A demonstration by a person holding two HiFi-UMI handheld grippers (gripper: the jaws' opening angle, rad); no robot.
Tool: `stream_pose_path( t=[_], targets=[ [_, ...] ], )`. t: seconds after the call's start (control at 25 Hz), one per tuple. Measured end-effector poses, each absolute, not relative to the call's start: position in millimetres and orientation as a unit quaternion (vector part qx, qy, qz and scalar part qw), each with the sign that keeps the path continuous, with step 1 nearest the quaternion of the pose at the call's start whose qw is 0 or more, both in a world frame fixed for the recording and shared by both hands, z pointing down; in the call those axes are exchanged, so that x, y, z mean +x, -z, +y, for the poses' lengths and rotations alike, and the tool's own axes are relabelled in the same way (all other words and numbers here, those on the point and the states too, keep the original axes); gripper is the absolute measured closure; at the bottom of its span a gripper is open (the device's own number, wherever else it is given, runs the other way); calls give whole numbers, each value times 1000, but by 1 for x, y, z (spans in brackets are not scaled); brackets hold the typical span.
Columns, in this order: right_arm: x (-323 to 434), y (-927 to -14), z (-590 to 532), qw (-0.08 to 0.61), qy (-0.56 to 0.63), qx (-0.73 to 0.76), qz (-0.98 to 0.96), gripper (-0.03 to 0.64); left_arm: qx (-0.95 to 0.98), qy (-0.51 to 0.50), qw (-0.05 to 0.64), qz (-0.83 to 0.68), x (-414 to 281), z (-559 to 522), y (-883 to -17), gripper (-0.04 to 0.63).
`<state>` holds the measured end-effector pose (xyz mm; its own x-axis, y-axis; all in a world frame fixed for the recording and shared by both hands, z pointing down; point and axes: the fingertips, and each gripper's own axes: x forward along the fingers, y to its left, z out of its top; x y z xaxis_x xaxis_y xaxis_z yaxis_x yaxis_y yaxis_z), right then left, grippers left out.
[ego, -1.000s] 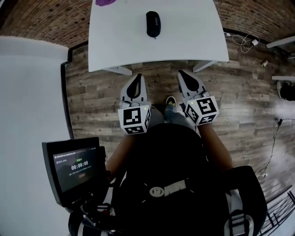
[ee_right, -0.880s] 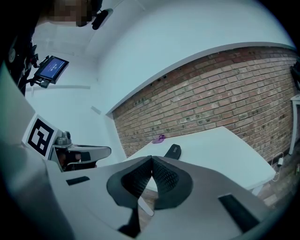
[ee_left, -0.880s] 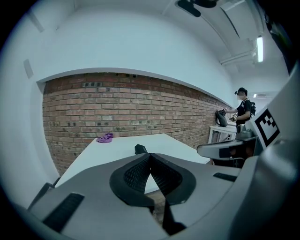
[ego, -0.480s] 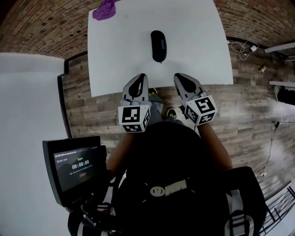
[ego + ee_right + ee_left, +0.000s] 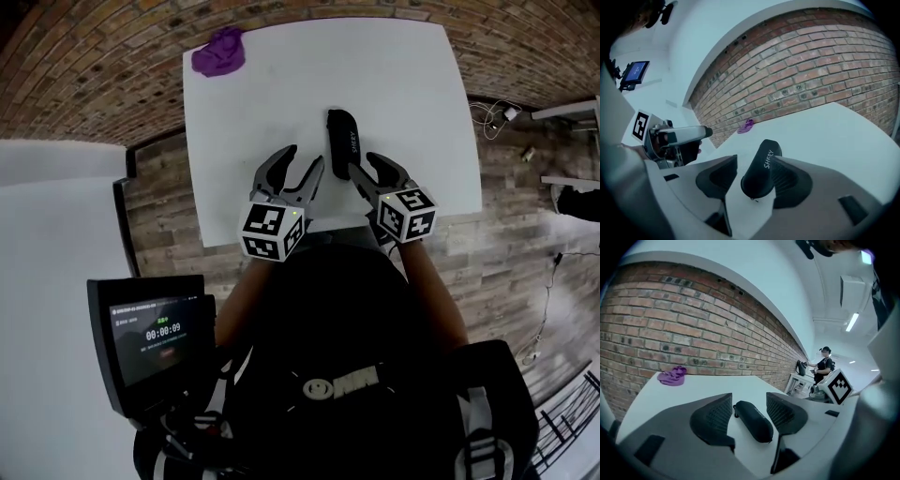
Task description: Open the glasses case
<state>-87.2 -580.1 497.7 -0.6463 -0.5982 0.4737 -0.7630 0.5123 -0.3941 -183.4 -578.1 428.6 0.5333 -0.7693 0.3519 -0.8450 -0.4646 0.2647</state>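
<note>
Two released tools are hovering, jaws just opening: left tool (image 5: 304, 159) and right tool (image 5: 367, 167) at the glasses case's (image 5: 341, 139) 6 o'clock end, near the table (image 5: 412, 94) edge; only their own views are framing it between jaws.

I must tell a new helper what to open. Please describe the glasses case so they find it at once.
Find the white table by the brick wall. Near the middle of its front edge lies the glasses case. It is black and oblong, with white lettering, unlike the purple cloth at the far left corner.
</note>
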Motion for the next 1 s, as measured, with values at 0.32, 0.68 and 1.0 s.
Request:
stream_pose_path(
  t=[0.32, 0.68, 1.0],
  targets=[
    [-99, -566, -616, 208, -383, 353, -828, 290, 876, -48, 270, -397, -175, -615, -435, 172],
    [-132, -573, -605, 244, -412, 261, -838, 295, 873, -40, 311, -374, -175, -625, -448, 172],
    [-120, -461, -620, -24, -416, 207, -885, 310, 866, 78, 382, -313, -174, -633, -421, 172]
  ],
)
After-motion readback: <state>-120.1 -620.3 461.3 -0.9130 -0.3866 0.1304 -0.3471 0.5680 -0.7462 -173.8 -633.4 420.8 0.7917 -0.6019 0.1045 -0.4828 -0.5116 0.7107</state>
